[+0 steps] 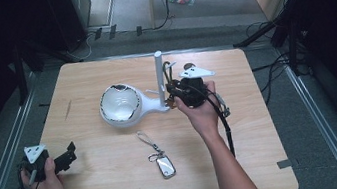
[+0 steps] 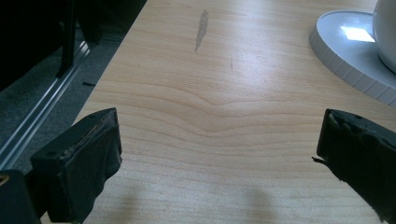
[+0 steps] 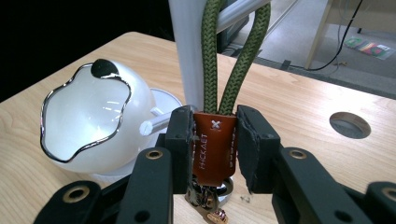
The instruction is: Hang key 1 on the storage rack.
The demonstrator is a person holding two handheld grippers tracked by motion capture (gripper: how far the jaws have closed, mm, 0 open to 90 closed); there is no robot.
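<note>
While the right gripper [image 3: 215, 140] squeezes its two black padded jaws on a small rust-brown leather tab [image 3: 213, 148], stamped with pale lettering and a little cross, the olive-green braided cord loop [image 3: 233, 60] sewn into that tab rises straight up beside the white post [image 3: 189, 56] of a jewellery stand. Whether the loop is hung over the stand's slim horizontal peg, the views do not settle. Below the tab, shiny metal key hardware [image 3: 211, 198] hangs between the jaws. In the high view this gripper [image 1: 172, 93] sits near the middle of the tabletop [image 1: 117, 173], toward its far edge, with the right hand [image 1: 203, 112] behind it.

The stand itself is smooth glossy white: a round, ribbed-edged base [image 2: 343, 56], an upright cylindrical post, and a tilted bowl-shaped dish [image 3: 88, 121] with a wavy chrome-lined rim.

The left gripper [image 2: 219, 154] rests at the tabletop's near left corner, its worn black foam-faced jaws spread wide with nothing but pale wood grain between them; in the high view the left hand [image 1: 48, 180] holds it there.

A second item lies well apart toward the near edge: a silver-grey car key fob [image 1: 165, 166] on a thin strap [image 1: 147, 140], flat on the wood. A round cable hole [image 3: 350, 124] pierces the tabletop near its far edge.
</note>
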